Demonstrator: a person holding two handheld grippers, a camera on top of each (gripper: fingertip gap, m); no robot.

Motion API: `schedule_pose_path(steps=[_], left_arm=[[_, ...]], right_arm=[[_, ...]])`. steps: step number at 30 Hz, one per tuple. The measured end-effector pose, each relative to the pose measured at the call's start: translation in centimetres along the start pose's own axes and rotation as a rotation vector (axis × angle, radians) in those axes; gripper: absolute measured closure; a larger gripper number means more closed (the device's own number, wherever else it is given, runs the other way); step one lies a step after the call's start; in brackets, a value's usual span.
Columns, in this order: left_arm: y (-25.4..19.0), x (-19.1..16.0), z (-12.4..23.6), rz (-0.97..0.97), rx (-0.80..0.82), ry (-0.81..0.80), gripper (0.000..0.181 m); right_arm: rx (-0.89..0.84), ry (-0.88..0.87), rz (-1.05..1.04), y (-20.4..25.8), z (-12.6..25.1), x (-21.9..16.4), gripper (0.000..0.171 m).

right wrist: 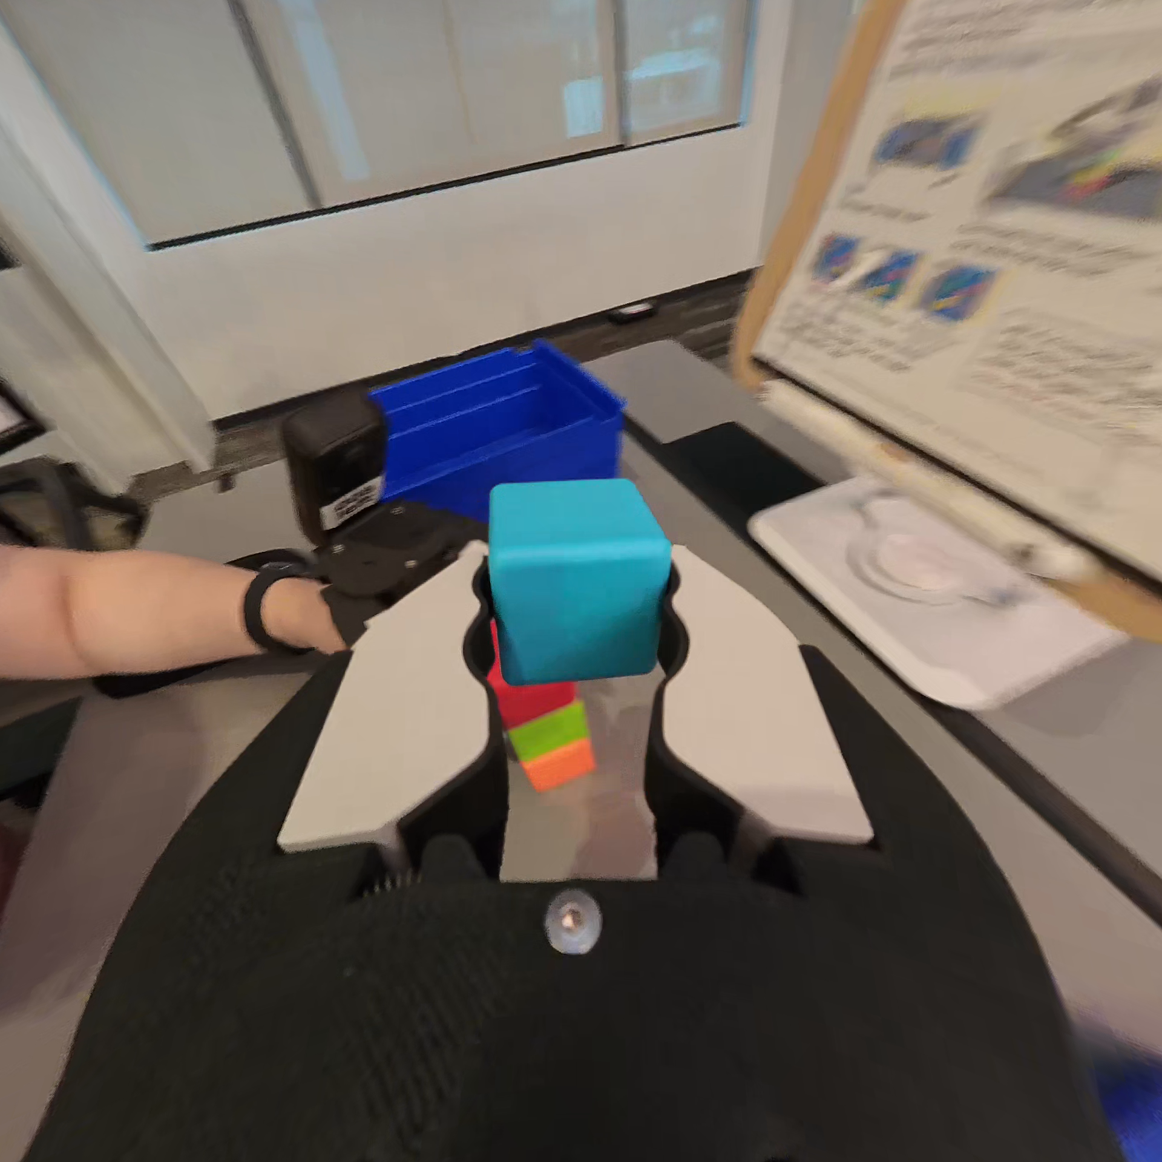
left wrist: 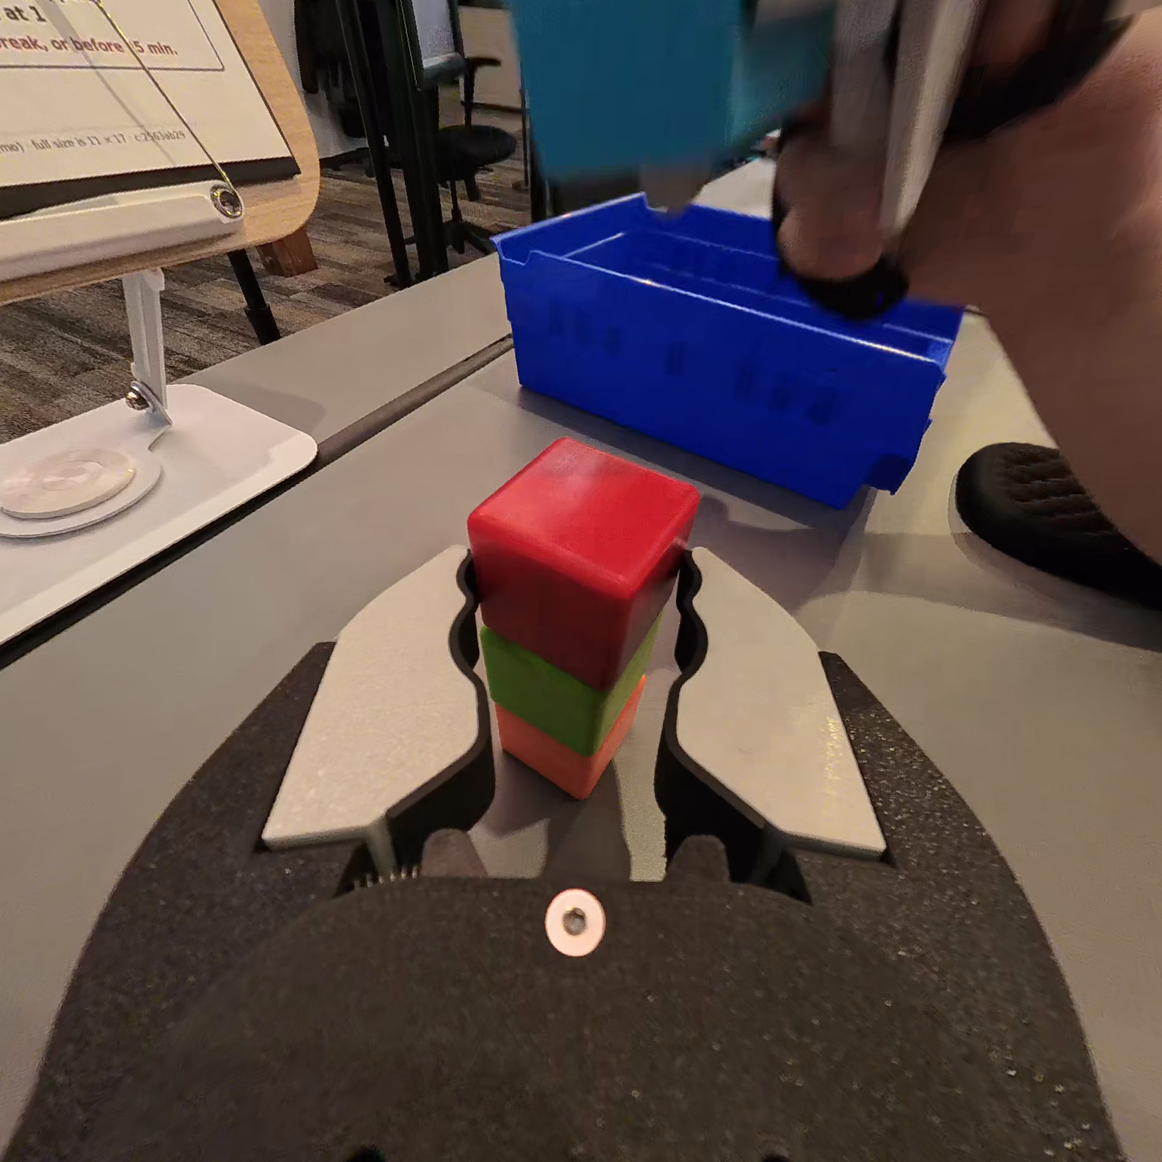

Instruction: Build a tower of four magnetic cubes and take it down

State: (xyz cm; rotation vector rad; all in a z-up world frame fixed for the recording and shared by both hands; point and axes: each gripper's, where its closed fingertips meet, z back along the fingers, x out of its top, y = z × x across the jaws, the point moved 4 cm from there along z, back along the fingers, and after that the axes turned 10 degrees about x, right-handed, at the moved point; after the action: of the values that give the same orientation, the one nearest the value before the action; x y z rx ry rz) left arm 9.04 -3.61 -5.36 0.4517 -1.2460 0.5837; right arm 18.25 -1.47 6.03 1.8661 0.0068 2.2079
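Stack: red cube (left wrist: 581,553) on green cube (left wrist: 559,698) on orange cube (left wrist: 566,754), frame centre; three done
Left gripper (left wrist: 575,585): pinching red cube
Right gripper (right wrist: 575,585): pinching teal cube (right wrist: 575,585); fourth placement, takedown remain

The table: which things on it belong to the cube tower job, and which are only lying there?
Job: red cube, green cube, orange cube, teal cube, left gripper, right gripper.
Lying about: blue bin, white stand, board.

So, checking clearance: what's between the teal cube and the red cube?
Nothing solid. In the left wrist view, the teal cube hangs above the red cube, with only air between.
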Motion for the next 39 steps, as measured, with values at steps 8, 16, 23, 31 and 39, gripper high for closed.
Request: schedule_pose_path(steps=[8,16,23,31,39], left_arm=[[-0.1,0.0,-0.1,0.002,0.001,0.016,0.121],[-0.1,0.0,0.0,-0.005,0.006,0.033,0.121],[0.0,0.1,0.0,-0.002,0.005,0.036,0.121],[0.2,-0.3,0.2,0.014,-0.014,0.087,0.102],[0.5,-2.4,0.3,-0.038,-0.032,0.235,0.095]], right_arm=[[-0.998,0.399,-0.432,-12.3,20.9,-8.5,0.120],[-1.118,0.602,-0.715,-16.3,23.7,-17.1,0.120],[-1.134,0.695,-0.778,-16.6,24.5,-19.3,0.119],[-1.090,0.535,-0.613,-15.4,24.4,-14.0,0.111],[-0.607,0.181,-0.160,-8.1,16.6,-1.7,0.112]])
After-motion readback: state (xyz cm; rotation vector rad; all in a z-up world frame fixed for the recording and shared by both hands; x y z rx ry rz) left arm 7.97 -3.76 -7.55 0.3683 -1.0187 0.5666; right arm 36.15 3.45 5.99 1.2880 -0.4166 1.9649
